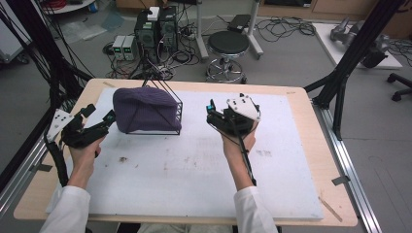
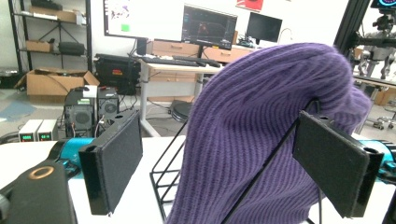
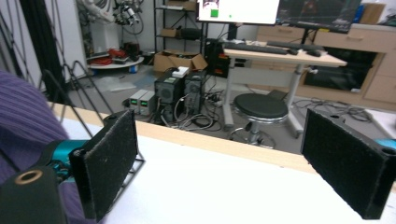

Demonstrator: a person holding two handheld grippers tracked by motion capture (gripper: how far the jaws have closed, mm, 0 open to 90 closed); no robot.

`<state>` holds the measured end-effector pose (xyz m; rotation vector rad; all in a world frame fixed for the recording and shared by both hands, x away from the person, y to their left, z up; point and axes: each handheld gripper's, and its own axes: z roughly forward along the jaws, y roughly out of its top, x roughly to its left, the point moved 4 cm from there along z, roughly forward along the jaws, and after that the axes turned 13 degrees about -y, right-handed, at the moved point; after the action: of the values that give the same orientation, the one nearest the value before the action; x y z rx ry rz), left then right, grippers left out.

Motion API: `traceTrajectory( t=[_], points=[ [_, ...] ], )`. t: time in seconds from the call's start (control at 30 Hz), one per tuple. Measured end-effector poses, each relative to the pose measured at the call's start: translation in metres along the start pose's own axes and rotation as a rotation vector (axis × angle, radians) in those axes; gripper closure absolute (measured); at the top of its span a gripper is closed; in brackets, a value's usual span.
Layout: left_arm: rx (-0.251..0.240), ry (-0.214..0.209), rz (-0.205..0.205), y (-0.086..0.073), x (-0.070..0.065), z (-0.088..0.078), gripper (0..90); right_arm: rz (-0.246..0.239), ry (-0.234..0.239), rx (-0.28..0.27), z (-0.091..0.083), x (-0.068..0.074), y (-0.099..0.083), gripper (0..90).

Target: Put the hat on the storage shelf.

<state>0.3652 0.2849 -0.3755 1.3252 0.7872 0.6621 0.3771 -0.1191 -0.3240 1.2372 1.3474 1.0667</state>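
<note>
While the purple beanie (image 1: 141, 108) sits draped over the black wire rack (image 1: 178, 112) at 10 o'clock on my bench (image 1: 301, 116), left tongs (image 1: 109, 118) are released just beside it at 9; right tongs (image 1: 210, 110) released, apart at 3.

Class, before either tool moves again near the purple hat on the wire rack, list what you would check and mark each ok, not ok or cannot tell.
1. Left tool open, nothing gripped: ok.
2. Right tool open, nothing between its jaws: ok.
3. Purple hat draped over the wire rack: ok.
4. Rack standing flat on the white board: ok.
5. Hat free of snags on the wires: cannot tell.
6. Right tool apart from the rack: ok.
</note>
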Motion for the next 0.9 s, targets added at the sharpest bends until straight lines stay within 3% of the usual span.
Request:
traceTrajectory(
  t=[0.4,0.5,0.67,0.9],
  points=[
    [-0.047,0.021,0.022,0.006,-0.013,-0.007,16.6,0.057,-0.084,-0.017,-0.023,-0.062,-0.019,10.6],
    [-0.053,0.028,0.029,0.007,-0.013,-0.011,17.0,0.084,-0.096,-0.003,-0.031,-0.076,-0.023,10.5],
    [-0.075,0.054,0.016,0.010,-0.008,-0.021,16.9,0.103,-0.139,-0.023,-0.047,-0.101,-0.029,10.6],
    [-0.069,0.079,0.051,0.011,-0.007,-0.030,17.3,0.117,-0.184,-0.045,-0.061,-0.127,-0.043,10.6]
  ],
)
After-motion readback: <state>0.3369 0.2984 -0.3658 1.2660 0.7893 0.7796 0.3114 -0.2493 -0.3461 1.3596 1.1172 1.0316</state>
